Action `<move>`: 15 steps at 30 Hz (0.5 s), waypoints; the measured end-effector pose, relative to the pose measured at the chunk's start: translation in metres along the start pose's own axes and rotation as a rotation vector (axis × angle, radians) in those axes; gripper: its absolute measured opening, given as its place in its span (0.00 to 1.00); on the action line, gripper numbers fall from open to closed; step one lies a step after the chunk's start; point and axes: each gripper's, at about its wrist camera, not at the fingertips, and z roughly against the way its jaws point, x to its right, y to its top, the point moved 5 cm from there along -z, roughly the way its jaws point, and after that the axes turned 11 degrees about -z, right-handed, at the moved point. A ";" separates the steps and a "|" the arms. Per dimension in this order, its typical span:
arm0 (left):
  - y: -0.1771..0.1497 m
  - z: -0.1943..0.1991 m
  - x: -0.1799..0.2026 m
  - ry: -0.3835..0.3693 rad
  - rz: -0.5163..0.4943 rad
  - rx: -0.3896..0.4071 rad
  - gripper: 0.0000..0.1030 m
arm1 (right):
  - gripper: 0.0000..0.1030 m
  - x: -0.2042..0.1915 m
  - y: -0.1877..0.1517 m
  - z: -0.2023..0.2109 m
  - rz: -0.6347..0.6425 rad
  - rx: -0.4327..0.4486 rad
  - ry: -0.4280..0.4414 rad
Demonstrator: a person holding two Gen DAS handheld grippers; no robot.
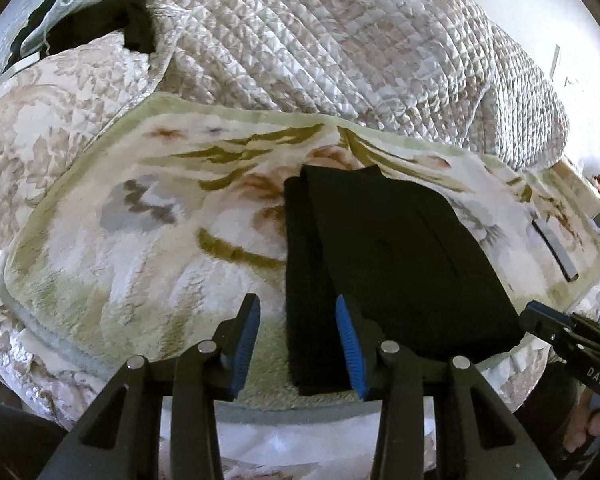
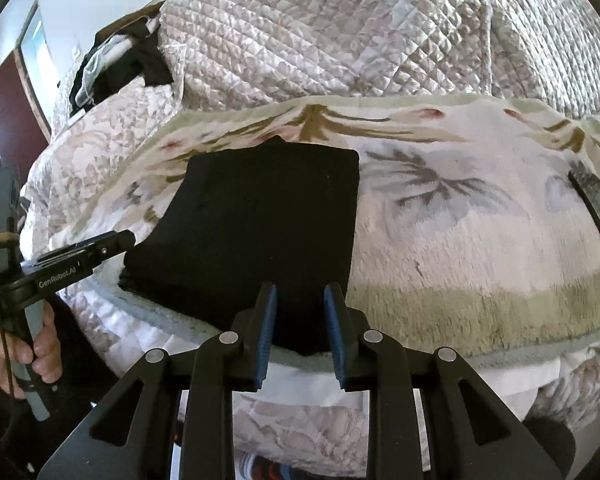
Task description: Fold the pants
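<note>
Here: one pair of black pants (image 1: pixel 396 264), folded into a thick, roughly rectangular bundle, lying flat on a floral blanket (image 1: pixel 140 240) at its near edge. Long axis running from the near edge toward the far edge, the narrower end pointing away. In the left wrist view, a second narrower layer visible along the bundle's left side, offset from the top layer; edges not flush. Near end overlapping the blanket's near hem.

Two grippers counted. Left gripper (image 1: pixel 298 344): fingers spread wide, holding nothing, blue pads (image 1: pixel 350 344) bracketing the near left corner of the bundle; contact with the cloth cannot be told. Right gripper (image 2: pixel 300 334): fingers apart at a narrower gap, holding nothing, poised over the near end of the bundle; touching or just above cannot be told. Each gripper also seen from the other's camera, at the bundle's near corners.

One quilted bedspread (image 1: pixel 340 48) under and beyond the blanket, bunched along the far edge. One heap of dark and white clothing (image 1: pixel 92 12) at the far left corner. One dark flat strip (image 1: pixel 556 248) on the blanket near its right edge; identity unclear.
</note>
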 end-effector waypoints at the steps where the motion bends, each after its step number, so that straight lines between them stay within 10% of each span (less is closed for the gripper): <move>1: 0.000 0.003 -0.002 -0.005 0.006 0.003 0.41 | 0.24 0.000 0.000 0.001 -0.008 0.000 0.005; 12: 0.003 -0.001 -0.005 -0.041 0.020 -0.020 0.46 | 0.25 0.001 0.010 -0.008 -0.034 -0.019 0.030; 15: 0.010 -0.007 -0.005 -0.048 0.020 -0.019 0.48 | 0.38 0.002 0.014 -0.011 -0.039 -0.016 0.033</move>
